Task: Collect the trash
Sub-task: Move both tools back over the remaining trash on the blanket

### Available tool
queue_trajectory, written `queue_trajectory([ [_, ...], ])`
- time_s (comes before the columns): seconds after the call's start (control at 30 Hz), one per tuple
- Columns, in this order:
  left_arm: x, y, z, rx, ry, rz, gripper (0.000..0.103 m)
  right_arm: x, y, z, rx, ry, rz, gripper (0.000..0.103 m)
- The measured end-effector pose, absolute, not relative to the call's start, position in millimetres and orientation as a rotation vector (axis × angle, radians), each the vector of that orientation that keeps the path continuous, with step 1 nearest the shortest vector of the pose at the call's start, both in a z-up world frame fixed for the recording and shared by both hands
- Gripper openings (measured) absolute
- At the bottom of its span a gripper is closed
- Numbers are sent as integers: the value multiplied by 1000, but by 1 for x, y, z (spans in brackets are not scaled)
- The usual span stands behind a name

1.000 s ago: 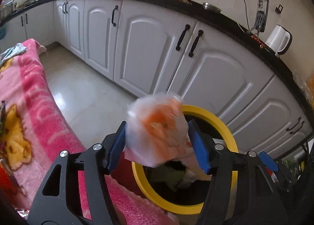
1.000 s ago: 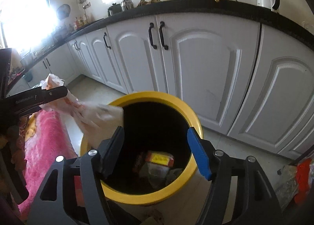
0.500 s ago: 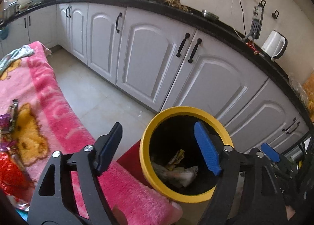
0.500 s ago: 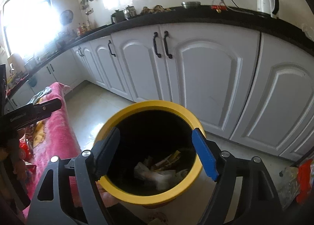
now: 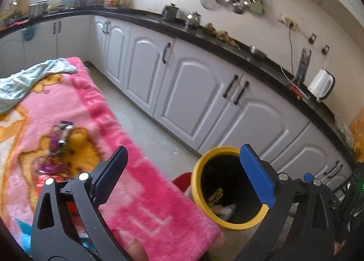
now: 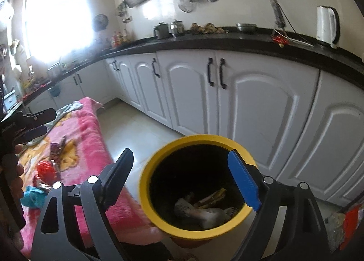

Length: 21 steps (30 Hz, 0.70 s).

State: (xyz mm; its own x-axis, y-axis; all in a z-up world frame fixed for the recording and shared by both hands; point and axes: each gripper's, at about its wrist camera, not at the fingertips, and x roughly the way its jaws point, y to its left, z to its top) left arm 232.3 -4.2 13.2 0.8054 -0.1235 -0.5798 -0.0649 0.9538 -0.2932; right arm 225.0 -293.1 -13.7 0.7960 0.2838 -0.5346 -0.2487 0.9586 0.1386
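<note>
- Since a second ago, the orange-and-clear bag has left the left hand-held gripper [image 5: 182, 174], which has swung away from the bin toward the pink blanket; its jaws now stand wide apart and empty.
- Nearest the right wrist camera, the right hand-held gripper [image 6: 182, 178] also stands apart with nothing between its jaws, hovering over the yellow bin [image 6: 236, 141].
- Inside the bin, pale crumpled wrapping and a yellowish wrapper lie at the bottom [image 6: 204, 208], so that drop looks complete.
- Next out, the pink blanket [image 5: 118, 192] covers the surface just beside the bin, and trash is left on it: a red foil wrapper [image 6: 45, 169], a blue scrap [image 6: 33, 195] and, farther along, a purple-and-silver wrapper [image 5: 59, 140].
- The step in hand is, as I judge it, reaching for the next piece; the purple wrapper lies ahead of the left jaws.
- To do it well, come down with jaws apart straddling the wrapper's narrow side, and close on the foil alone.
- Plush pile may snag in the jaws, so pinch a raised crinkle, not the flat part.
- Beyond, a pale green cloth [image 5: 27, 79] lies at the blanket's far end; it does not look like trash.
- White cabinets [image 5: 200, 92] run behind.
</note>
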Motion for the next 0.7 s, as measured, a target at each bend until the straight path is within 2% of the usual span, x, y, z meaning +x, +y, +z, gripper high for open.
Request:
queue_trajectory([
  [0.7,149,130,30,-462,540,175,92,164,-157,6,-170,528,589,83],
])
